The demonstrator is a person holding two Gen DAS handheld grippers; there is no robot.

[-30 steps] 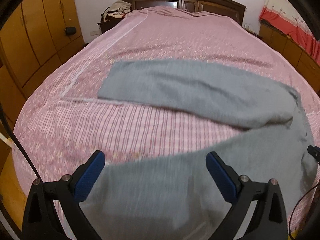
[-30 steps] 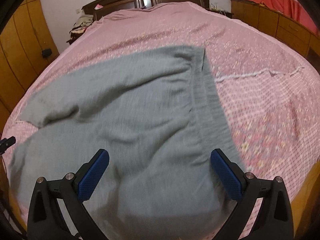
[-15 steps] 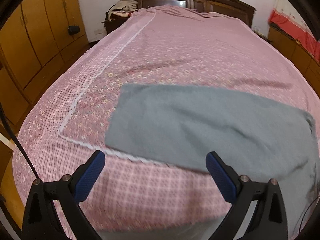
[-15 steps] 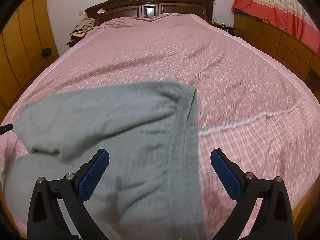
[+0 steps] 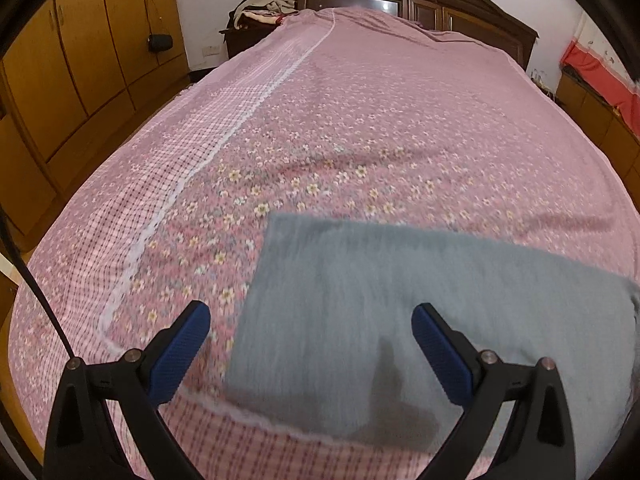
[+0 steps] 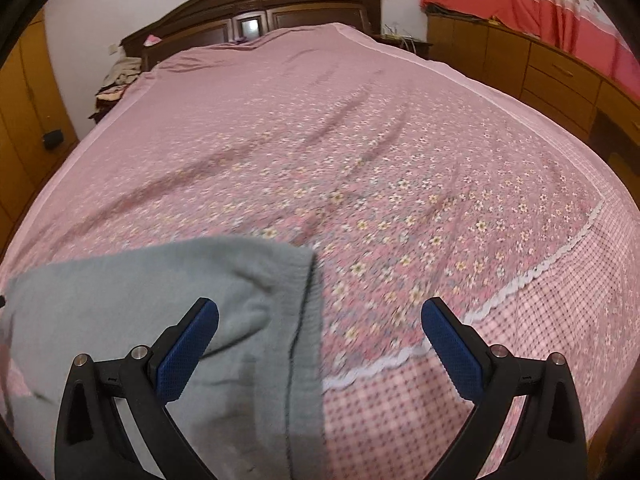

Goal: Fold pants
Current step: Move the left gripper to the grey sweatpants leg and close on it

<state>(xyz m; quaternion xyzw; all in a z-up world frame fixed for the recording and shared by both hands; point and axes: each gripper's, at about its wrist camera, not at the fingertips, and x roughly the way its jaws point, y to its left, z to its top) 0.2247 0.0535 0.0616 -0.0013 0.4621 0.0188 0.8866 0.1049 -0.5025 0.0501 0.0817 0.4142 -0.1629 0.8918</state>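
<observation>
The grey, soft-knit pants (image 5: 400, 312) lie flat on the near part of a wide bed covered by a pink flower-printed bedspread (image 5: 380, 128); in the left wrist view they show as a long grey strip running from a straight cuff end near the middle of the frame out to the right edge, blurred by motion; in the right wrist view (image 6: 168, 300) the same cloth shows its other end, a ribbed waistband edge with a dark seam line running down the lower centre, and a soft fold bulging across it. The left gripper (image 5: 310, 344) has its blue-padded fingers (image 5: 180, 350) spread wide with nothing between them; its left finger stands over the bedspread and its right finger over the grey cloth, though whether they touch it I cannot tell. The right gripper (image 6: 318, 344) is likewise spread and empty; its left finger (image 6: 188, 346) stands over the pants and its right one over the checked border of the spread. Only the left view shows the orange-brown wooden wardrobe doors (image 5: 72, 64) and the heap of clothes (image 5: 264, 4) beside the dark carved wooden headboard (image 5: 420, 0); only the right view shows the low wooden drawer cabinet (image 6: 520, 64) and the full red curtain (image 6: 540, 4) above it; a white lace trim (image 6: 500, 292) crosses the spread in both.
</observation>
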